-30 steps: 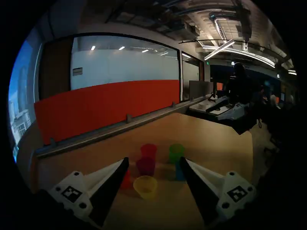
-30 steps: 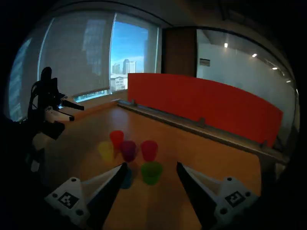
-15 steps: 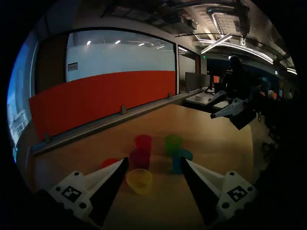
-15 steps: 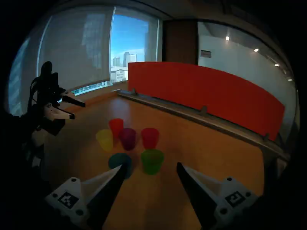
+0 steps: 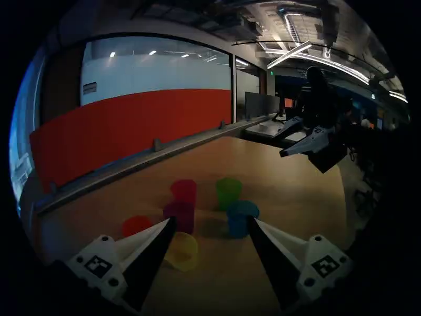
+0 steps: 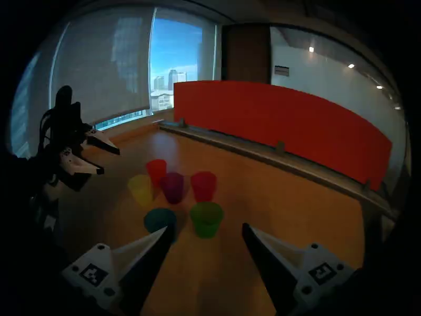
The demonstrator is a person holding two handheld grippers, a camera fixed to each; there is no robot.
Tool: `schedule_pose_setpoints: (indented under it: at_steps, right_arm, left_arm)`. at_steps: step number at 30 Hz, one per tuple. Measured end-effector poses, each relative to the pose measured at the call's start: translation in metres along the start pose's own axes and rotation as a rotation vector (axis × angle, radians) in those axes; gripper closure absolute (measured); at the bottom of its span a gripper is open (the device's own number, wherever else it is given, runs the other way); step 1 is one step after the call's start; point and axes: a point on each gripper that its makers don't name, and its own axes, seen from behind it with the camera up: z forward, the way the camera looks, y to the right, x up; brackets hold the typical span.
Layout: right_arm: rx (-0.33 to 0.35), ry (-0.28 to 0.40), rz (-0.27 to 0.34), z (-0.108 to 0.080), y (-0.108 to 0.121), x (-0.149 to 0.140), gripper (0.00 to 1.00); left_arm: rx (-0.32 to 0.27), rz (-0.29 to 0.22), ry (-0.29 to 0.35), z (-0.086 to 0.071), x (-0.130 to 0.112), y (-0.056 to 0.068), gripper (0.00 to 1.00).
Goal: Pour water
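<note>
**Left gripper**: fingers spread wide with nothing between them, held over the wooden table. Six plastic cups stand upright in a close cluster just ahead of its fingertips.

- **Nearest:** the yellow cup sits beside the left finger and is partly hidden by it. The blue cup stands close by the right fingertip.
- **Behind these:** the red cup is off to the left, and the purple cup is just left of the centre line.
- **Farther back:** the magenta cup and the green cup stand side by side.

Whether any cup holds water cannot be told.

**Right gripper**: fingers likewise spread and empty, facing the cluster from the opposite side. The blue and green cups are nearest its tips.

Beyond the table's far edge runs a red partition.
</note>
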Motion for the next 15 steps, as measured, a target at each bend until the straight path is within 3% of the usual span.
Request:
schedule_pose_setpoints:
  at_steps: [15]
  right_arm:
    - [0.001,-0.025,0.010,0.018,0.010,-0.012,0.00]
  left_arm:
    - [-0.067,0.027,-0.069,0.043,-0.026,0.017,0.01]
